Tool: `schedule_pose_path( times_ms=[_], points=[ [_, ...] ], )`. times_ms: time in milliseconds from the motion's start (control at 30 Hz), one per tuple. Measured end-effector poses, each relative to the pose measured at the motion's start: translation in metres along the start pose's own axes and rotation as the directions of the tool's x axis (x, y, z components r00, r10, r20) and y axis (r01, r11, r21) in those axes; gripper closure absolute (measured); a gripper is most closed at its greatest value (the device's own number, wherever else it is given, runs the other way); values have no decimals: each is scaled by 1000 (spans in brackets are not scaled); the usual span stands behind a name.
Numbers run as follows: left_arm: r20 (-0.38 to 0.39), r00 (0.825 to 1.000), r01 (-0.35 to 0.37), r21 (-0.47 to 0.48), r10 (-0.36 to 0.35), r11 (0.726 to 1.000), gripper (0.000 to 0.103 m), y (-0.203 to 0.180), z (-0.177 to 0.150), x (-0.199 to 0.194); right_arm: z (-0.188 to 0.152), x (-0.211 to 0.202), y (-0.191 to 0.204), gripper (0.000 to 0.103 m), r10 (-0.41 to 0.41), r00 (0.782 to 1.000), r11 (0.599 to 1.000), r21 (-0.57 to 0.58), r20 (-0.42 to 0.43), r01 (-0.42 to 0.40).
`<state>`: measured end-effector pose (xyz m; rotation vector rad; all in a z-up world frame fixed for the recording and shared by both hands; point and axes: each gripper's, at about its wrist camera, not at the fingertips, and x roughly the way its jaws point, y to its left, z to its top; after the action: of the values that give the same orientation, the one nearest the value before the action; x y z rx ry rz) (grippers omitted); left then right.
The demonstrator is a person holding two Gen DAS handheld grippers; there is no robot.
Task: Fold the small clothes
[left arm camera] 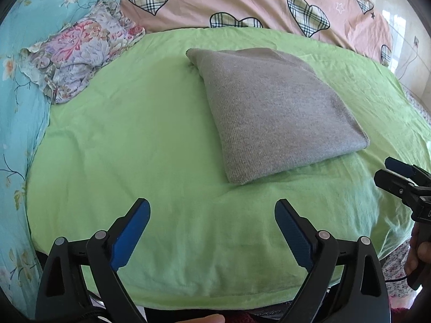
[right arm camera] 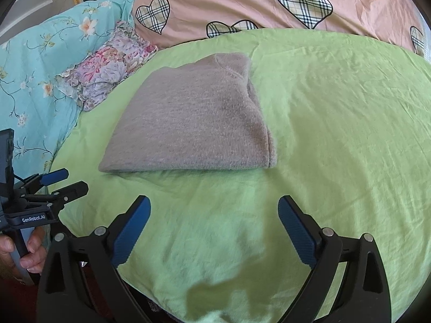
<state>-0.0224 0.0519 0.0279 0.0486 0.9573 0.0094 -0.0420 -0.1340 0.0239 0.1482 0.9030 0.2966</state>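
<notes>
The grey knit garment (left arm camera: 272,110) lies folded into a compact, roughly square packet on the green sheet (left arm camera: 161,161), towards the far half of that sheet and well apart from the floral cloth (left arm camera: 80,56) bunched at the sheet's far left edge. The left gripper (left arm camera: 212,231) stands with its jaws wide and nothing between them, hovering over bare sheet on the near side of the packet; the right gripper (right arm camera: 214,231) is likewise spread wide and empty, also short of the packet's near edge. Each hand is visible in the other's view: the person's left hand (right arm camera: 24,253) wraps that tool's handle, and the right hand (left arm camera: 417,255) shows at the frame edge. Judged from this layout, the fold appears complete and the step in hand is the release and check. To do it well, keep both sets of jaws spread and clear of the knit so that no pad (left arm camera: 132,237) snags a loop and drags a layer open. Inspect the near folded edge and the right-hand corner, where the layers show as a stacked seam in the right wrist view; if a layer protrudes, press it flat from above rather than pinching. The knit looks soft and thick, so it may spring open slightly.
</notes>
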Motion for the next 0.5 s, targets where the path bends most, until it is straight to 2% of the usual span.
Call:
schedule_pose_path(
  times_ms=[267,500],
  points=[
    [-21,999,-42,37,43,998,8,-8,14,10,13,17,4,7,33,999,999,-14,-38,-33],
    [-10,998,-63,38,63,997,5,-7,31,14,29,24,8,6,26,999,999,-25,-43,-27]
  ],
)
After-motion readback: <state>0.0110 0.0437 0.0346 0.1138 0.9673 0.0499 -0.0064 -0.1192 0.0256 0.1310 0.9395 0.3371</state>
